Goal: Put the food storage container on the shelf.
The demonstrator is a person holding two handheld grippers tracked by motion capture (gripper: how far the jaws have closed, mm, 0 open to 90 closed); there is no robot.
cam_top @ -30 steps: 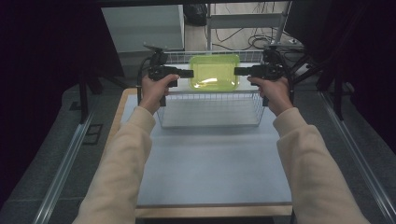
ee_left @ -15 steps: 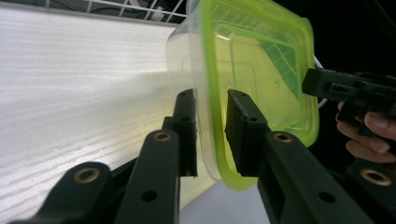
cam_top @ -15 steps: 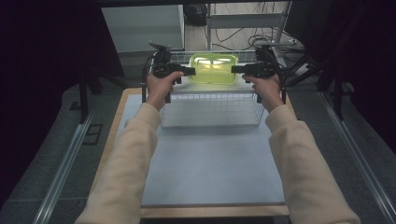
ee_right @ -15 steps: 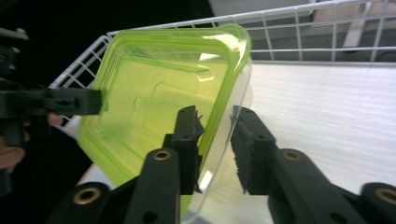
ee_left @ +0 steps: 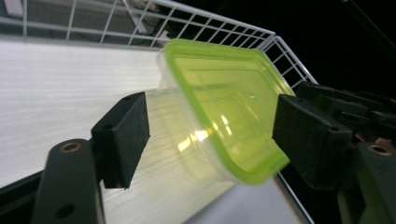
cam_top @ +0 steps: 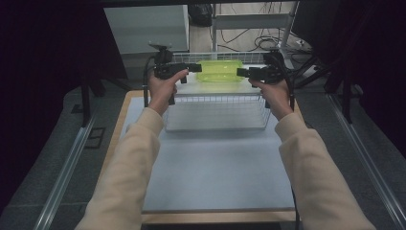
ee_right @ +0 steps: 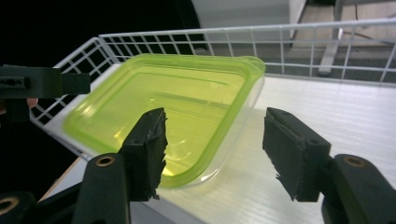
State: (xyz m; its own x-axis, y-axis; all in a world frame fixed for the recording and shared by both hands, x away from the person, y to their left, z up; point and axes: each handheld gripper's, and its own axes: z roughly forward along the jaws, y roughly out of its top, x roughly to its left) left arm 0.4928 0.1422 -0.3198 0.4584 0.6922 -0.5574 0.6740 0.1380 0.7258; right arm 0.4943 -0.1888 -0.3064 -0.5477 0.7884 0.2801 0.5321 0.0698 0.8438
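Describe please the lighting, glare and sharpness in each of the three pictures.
High view: dim and soft, dark at both sides, the translucent green plastic container glowing brightest. Left gripper view: sharp container, small glare spots on its lid, black background beyond the white wire basket. Right gripper view: evenly lit, near jaws slightly soft, dark upper left corner.

container (cam_top: 219,70) in basket (cam_top: 215,103), basket on table (cam_top: 210,177)

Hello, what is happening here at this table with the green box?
A person holds a gripper in each hand over a white wire basket. A clear container with a green lid sits in the basket at its far end. The left gripper and the right gripper have just been opening; their pads stand apart at either end of the container, not pressing it.
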